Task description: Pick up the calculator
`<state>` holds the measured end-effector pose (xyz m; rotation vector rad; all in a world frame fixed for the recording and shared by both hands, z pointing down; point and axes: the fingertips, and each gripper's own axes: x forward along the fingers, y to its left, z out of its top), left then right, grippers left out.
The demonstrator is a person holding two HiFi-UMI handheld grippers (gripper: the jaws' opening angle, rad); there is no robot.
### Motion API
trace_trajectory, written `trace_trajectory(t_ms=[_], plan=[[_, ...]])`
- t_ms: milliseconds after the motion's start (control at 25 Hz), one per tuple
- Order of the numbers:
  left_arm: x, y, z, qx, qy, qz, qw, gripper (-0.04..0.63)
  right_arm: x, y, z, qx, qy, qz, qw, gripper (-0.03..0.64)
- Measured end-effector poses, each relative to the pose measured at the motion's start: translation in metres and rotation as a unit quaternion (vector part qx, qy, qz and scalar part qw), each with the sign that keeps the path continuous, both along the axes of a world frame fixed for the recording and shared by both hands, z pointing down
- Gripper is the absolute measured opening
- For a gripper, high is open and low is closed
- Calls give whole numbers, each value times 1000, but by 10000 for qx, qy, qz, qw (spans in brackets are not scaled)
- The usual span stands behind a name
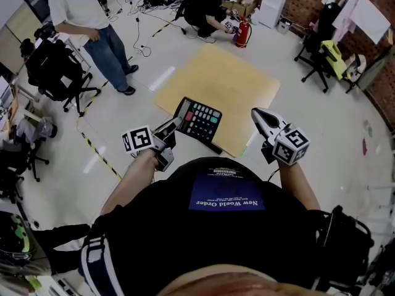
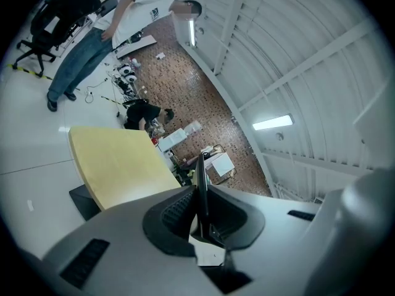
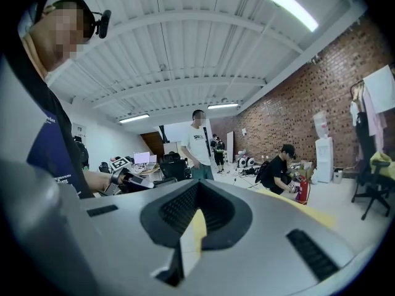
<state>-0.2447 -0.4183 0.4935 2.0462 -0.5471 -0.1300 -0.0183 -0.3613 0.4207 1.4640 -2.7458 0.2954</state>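
Your left gripper [image 1: 174,126] is clamped on the left edge of the calculator [image 1: 202,121]. The calculator's keys face up toward you, and it shows over the near edge of the tan board [image 1: 222,79] lying on the floor [image 1: 308,128]. Your right gripper [image 1: 259,115] is to its right and apart from it, jaws drawn together to a point. Beyond the board's far corner a crouching person [image 1: 207,10] is beside a red fire extinguisher [image 1: 242,33]. A standing person [image 1: 92,23] is at the far left, near a black office chair [image 1: 55,73].
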Motion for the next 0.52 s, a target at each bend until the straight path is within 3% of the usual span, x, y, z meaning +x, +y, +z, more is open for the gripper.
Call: trace_trajectory(t_ms=[160, 360, 520], plan=[[11, -4, -5, 29, 35, 61, 10000, 55, 10, 1, -3, 15, 39, 52, 10000, -17], [45, -5, -5, 121, -281, 12, 9995, 55, 52, 4, -6, 47, 19, 49, 10000, -17], [53, -4, -4, 161, -286, 26, 9995, 55, 62, 7, -4, 54, 43, 63, 10000, -17]])
